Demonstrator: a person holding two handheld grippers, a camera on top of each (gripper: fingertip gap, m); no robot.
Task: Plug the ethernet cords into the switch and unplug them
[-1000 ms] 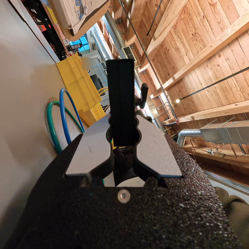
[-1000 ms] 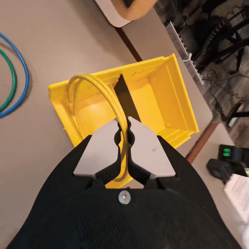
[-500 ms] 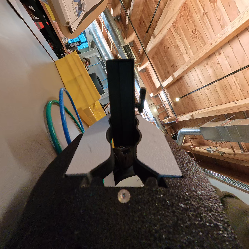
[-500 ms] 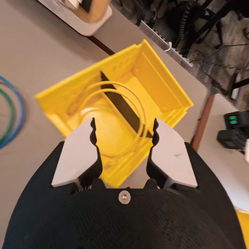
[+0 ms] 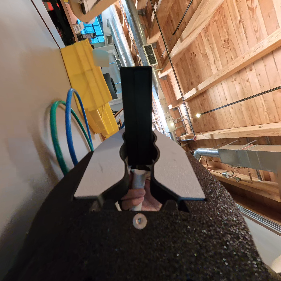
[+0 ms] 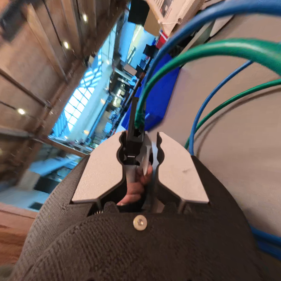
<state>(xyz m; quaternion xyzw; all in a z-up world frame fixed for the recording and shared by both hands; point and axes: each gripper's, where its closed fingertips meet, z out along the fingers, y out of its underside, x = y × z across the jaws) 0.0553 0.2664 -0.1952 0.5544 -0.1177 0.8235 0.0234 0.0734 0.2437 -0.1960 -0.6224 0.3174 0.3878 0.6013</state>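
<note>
The pale table [image 5: 22,91] is seen sideways, with a yellow bin [image 5: 86,85] on it. The black switch [image 5: 136,115] is clamped in the left gripper [image 5: 139,146]. A green cord [image 6: 140,115] is plugged into it. The right gripper [image 6: 139,146] is held released.

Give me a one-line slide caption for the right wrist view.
Right claw, open, closes in on the black switch with a green ethernet cord plugged in; blue cord arcs above.
</note>
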